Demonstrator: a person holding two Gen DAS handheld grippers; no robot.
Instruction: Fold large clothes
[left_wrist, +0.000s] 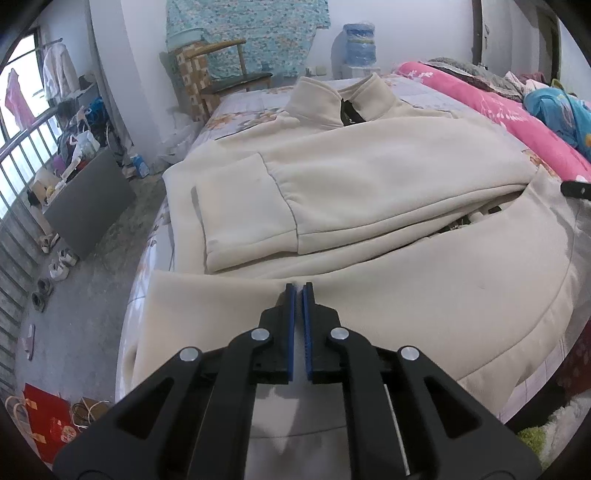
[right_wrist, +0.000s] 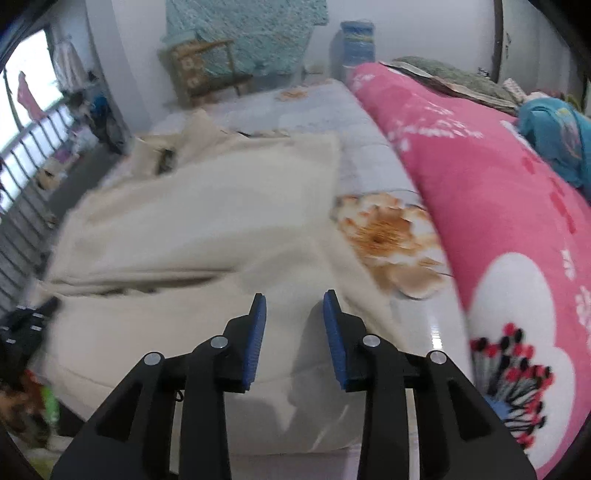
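The left tongs (left_wrist: 299, 286) are pressed together, seemingly pinching the near hem of the cream fleece jacket (left_wrist: 369, 177). The right tongs (right_wrist: 294, 295) stand spread and empty above its right side. The jacket lies flat on the bed (right_wrist: 369, 155), one sleeve (left_wrist: 251, 210) folded across. It looks soft, bulky and floppy; hems and corners suit gripping best.

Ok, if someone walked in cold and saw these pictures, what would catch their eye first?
Probably the cream jacket spread across the bed, one sleeve folded over its chest. Next, the pink quilt piled along the bed's right side. Then the black tongs low in each view: the left tongs shut over the hem, the right tongs open above the fabric.
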